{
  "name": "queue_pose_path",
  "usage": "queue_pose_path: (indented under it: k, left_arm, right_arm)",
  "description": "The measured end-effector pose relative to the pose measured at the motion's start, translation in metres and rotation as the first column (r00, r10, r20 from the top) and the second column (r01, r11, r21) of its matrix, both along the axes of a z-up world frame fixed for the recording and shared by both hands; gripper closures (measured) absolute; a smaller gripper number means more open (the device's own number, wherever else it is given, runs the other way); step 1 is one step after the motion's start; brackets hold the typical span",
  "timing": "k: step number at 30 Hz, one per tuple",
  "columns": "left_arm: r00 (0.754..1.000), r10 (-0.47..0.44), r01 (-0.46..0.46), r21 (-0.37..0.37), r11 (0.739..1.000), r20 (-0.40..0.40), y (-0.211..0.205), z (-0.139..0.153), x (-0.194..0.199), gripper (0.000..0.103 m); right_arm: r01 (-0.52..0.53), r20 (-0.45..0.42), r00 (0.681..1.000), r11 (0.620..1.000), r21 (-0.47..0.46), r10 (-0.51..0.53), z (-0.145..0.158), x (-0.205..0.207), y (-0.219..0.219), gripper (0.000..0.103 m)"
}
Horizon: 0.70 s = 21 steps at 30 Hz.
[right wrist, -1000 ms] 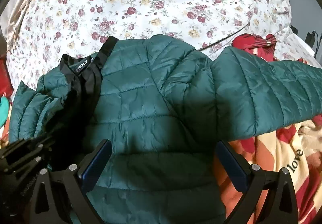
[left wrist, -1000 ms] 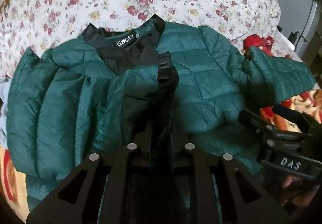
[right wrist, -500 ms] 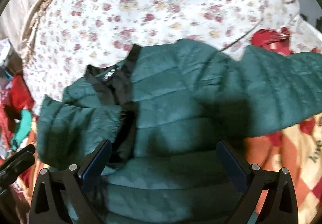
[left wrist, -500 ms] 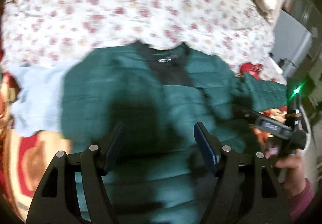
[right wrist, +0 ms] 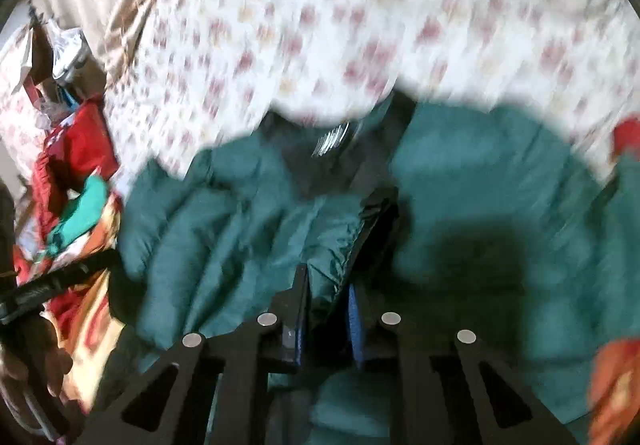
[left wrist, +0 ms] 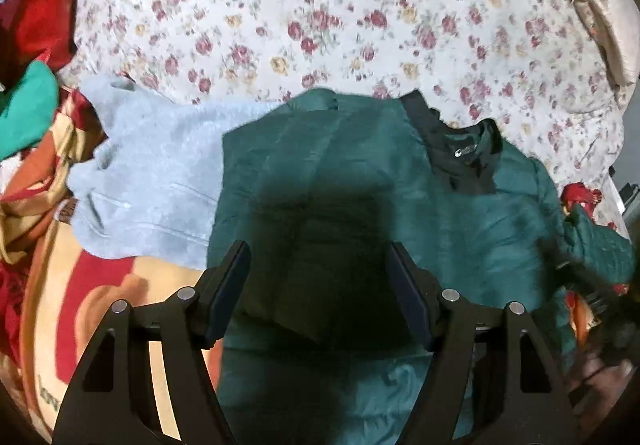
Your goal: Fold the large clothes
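A dark green quilted jacket (left wrist: 352,173) with a black collar (left wrist: 460,149) lies on the bed, its left side folded over the body. My left gripper (left wrist: 318,277) is open and empty, just above the folded part. In the blurred right wrist view, my right gripper (right wrist: 328,309) is shut on a fold of the green jacket (right wrist: 240,229) near its black-lined front edge. The jacket's right sleeve (left wrist: 596,245) stretches out to the right.
A light grey garment (left wrist: 160,181) lies left of the jacket. A floral quilt (left wrist: 340,13) covers the far bed. A red, orange and cream blanket (left wrist: 92,285) lies beneath. Red and teal clothes (left wrist: 32,45) are piled at far left.
My left gripper let go of the folded sleeve, opened and pulled back to the left. My right gripper moved left over the jacket and closed on its fabric.
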<state>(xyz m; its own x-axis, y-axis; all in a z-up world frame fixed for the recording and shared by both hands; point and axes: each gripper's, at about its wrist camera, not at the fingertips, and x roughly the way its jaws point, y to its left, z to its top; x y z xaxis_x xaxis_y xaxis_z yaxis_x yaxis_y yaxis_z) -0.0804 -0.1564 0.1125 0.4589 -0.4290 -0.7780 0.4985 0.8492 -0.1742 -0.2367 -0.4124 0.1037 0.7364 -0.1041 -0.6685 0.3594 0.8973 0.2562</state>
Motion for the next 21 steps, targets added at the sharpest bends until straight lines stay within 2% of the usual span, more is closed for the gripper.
queue_pose_path:
  k: [3, 6, 8, 10, 12, 13, 14, 17, 21]
  left_arm:
    - [1.0, -0.009, 0.009, 0.049, 0.999, -0.012, -0.02, -0.02, 0.006, 0.033]
    - [0.999, -0.009, 0.012, 0.083, 0.996, -0.039, -0.035, -0.041, 0.009, 0.033]
    - [1.0, -0.001, 0.002, 0.09, 0.996, -0.017, -0.04, -0.046, 0.007, 0.033]
    - [1.0, 0.004, -0.004, 0.1, 0.995, 0.0, -0.043, -0.047, 0.005, 0.032]
    - [1.0, 0.004, -0.004, 0.104, 0.995, 0.006, -0.043, -0.046, 0.003, 0.032]
    - [1.0, 0.003, -0.003, 0.104, 0.995, 0.007, -0.043, -0.045, 0.003, 0.032]
    - [1.0, 0.002, -0.003, 0.102, 0.995, 0.007, -0.042, -0.044, 0.002, 0.032]
    - [0.999, 0.016, -0.018, 0.081, 0.997, 0.027, -0.039, -0.034, 0.003, 0.032]
    - [0.998, 0.033, -0.036, 0.058, 0.998, 0.053, -0.039, -0.023, 0.005, 0.032]
  right_arm:
    - [0.067, -0.035, 0.997, 0.996, -0.062, -0.069, 0.001, -0.001, -0.022, 0.087]
    - [0.123, -0.109, 0.986, 0.99, -0.067, -0.13, -0.022, 0.005, -0.042, 0.087]
    - [0.141, -0.169, 0.975, 0.989, -0.045, -0.147, -0.044, 0.007, -0.052, 0.087]
    - [0.15, -0.185, 0.972, 0.989, 0.017, -0.144, -0.054, 0.003, -0.063, 0.087]
    - [0.17, -0.17, 0.972, 0.985, 0.011, -0.165, -0.046, -0.004, -0.067, 0.073]
    - [0.188, -0.155, 0.97, 0.982, -0.018, -0.188, -0.039, -0.01, -0.068, 0.054]
    - [0.204, -0.125, 0.97, 0.978, -0.039, -0.207, -0.028, -0.018, -0.067, 0.042]
    - [0.172, -0.06, 0.983, 0.984, -0.049, -0.175, -0.004, -0.026, -0.056, 0.037]
    - [0.057, -0.045, 0.997, 0.998, -0.025, -0.058, 0.006, -0.012, -0.03, 0.037]
